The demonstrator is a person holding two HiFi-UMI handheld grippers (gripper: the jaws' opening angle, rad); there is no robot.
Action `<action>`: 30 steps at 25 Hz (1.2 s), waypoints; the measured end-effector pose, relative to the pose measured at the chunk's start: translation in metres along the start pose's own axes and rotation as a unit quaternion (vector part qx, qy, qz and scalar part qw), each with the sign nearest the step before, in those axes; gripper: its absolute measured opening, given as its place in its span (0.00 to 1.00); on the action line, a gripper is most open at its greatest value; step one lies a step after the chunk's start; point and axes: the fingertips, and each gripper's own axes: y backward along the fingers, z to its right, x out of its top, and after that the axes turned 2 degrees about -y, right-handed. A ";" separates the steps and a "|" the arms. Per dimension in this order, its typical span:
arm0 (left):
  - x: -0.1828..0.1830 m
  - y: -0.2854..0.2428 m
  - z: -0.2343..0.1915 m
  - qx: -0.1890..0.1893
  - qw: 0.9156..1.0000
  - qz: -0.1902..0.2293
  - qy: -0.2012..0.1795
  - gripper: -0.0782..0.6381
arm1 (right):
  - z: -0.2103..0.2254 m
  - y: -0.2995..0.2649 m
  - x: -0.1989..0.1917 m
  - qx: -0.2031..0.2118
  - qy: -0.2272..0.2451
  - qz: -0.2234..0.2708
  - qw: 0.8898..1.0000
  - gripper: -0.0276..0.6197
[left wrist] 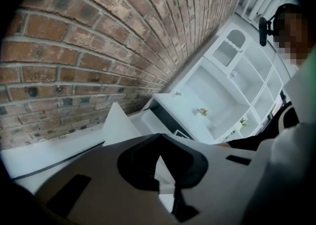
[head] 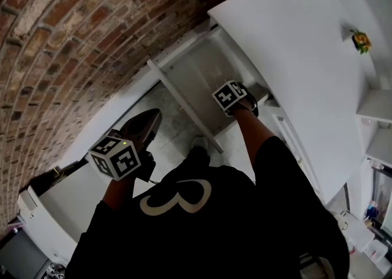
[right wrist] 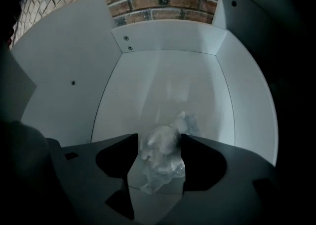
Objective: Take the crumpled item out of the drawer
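The right gripper (right wrist: 159,139) points down with jaws wide apart, one each side of the crumpled plastic wad (right wrist: 160,162), which lies lengthwise between them on the drawer (right wrist: 158,83) floor, seemingly not yet squeezed; the left gripper (left wrist: 159,157), jaws together, is well apart.

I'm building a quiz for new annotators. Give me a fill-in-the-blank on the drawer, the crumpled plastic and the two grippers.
1. The crumpled clear plastic lies inside an open drawer whose colour is ____.
2. The gripper with the plastic between its jaws is the person's ____ one.
3. The wall behind the drawer is built of ____.
4. The left gripper has ____ between its jaws.

Missing words: white; right; brick; nothing.
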 end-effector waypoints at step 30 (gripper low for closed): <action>0.012 0.004 0.031 -0.036 0.999 0.019 -0.015 0.11 | 0.013 0.094 0.026 -0.012 -0.071 0.104 0.992 0.23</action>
